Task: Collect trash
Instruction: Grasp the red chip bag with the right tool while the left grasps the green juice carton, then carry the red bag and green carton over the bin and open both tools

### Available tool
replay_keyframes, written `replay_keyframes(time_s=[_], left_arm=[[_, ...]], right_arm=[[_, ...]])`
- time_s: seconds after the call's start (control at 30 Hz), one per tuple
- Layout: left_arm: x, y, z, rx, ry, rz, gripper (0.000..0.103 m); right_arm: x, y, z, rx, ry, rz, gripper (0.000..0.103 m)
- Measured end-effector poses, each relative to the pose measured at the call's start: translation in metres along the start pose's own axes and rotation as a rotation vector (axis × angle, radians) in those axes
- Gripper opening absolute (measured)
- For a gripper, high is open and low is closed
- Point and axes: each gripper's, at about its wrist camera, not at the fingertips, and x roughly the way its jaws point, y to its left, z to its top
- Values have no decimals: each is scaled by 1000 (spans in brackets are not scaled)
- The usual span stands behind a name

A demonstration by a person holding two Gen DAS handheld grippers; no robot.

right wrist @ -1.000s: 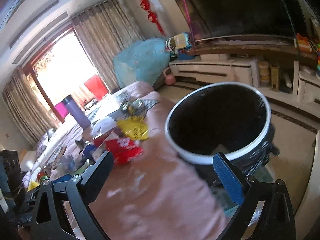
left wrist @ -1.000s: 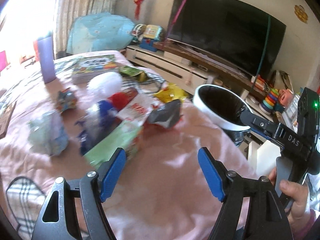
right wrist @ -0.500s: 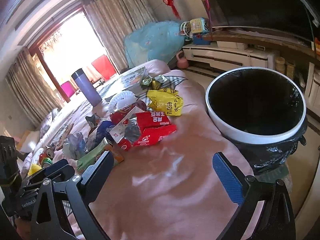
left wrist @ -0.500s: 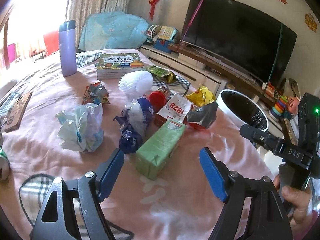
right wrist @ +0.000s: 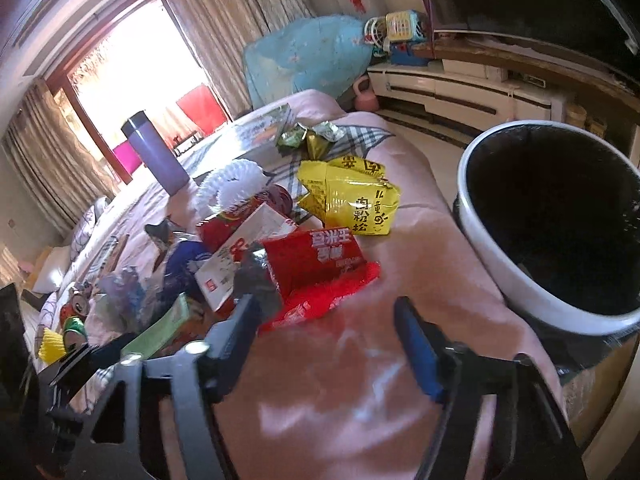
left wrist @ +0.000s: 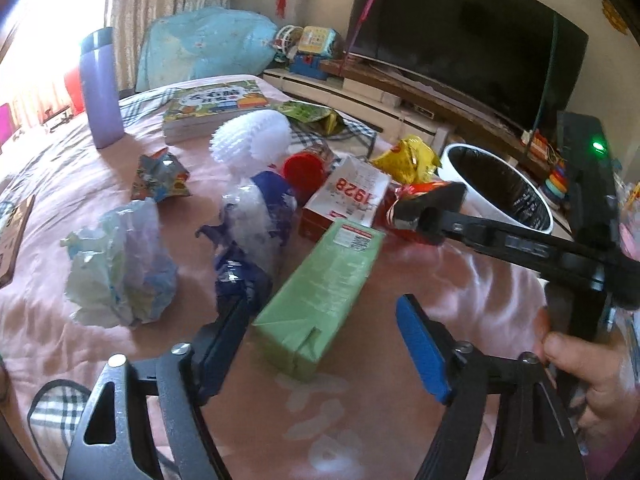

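Trash lies in a heap on the pink bedcover (left wrist: 360,420). A green carton (left wrist: 320,288) lies just ahead of my open, empty left gripper (left wrist: 320,344), between its blue pads. Beside it are a blue-and-white crumpled bag (left wrist: 256,220), a crumpled tissue wad (left wrist: 120,264), a red-and-white box (left wrist: 352,196) and a yellow snack bag (left wrist: 408,160). My open, empty right gripper (right wrist: 328,340) hovers close to a red snack wrapper (right wrist: 316,264), with the yellow bag (right wrist: 356,200) beyond. The white-rimmed bin (right wrist: 560,232) with a black liner stands at the bed's right edge.
A purple flask (left wrist: 100,88), a picture book (left wrist: 212,108), a white pleated paper ball (left wrist: 252,136) and a green wrapper (left wrist: 308,114) lie farther back. A TV (left wrist: 460,36) on a low cabinet stands behind the bin. Cans (right wrist: 72,320) lie at the left.
Both grippers have moved in toward the trash heap: the left now has the green carton between its pads, the right is close over the red wrapper. Both stay open.
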Motion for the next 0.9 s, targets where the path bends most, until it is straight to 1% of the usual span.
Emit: replay_keyframes(time_s=[0.03, 0.07, 0.1, 0.17, 0.23, 0.37, 0.47, 0.5, 0.73, 0.8, 0.9], left_arm=[[1, -2, -2, 5, 4, -2, 46], [3, -4, -2, 14, 12, -9, 42], [4, -5, -3, 17, 14, -14, 39], [4, -7, -6, 20, 9, -18, 37], [3, -8, -7, 15, 6, -26, 36], [-1, -10, -9, -16, -4, -69, 32], [-7, -18, -10, -21, -20, -100, 32], [-9, -23, -10, -17, -28, -116, 32], [-13, -47, -7, 17, -57, -156, 32], [-7, -52, -6, 37, -31, -166, 32], [-1, -55, -11, 58, -4, -143, 32]], right_arm=[[4, -1, 0, -1, 9, -1, 30], [6, -3, 0, 3, 15, -2, 12], [6, -5, -2, 7, 18, -4, 11], [0, -8, -6, 1, 4, 0, 4], [-7, -9, -9, -7, -7, -1, 4], [-28, -14, -13, -16, -39, 1, 4], [-43, -19, -15, -11, -61, 5, 4], [-49, -23, -16, -9, -69, 4, 4], [-77, -47, -21, 33, -113, -20, 4], [-85, -56, -22, 53, -123, -22, 4], [-92, -65, -24, 69, -133, -32, 4]])
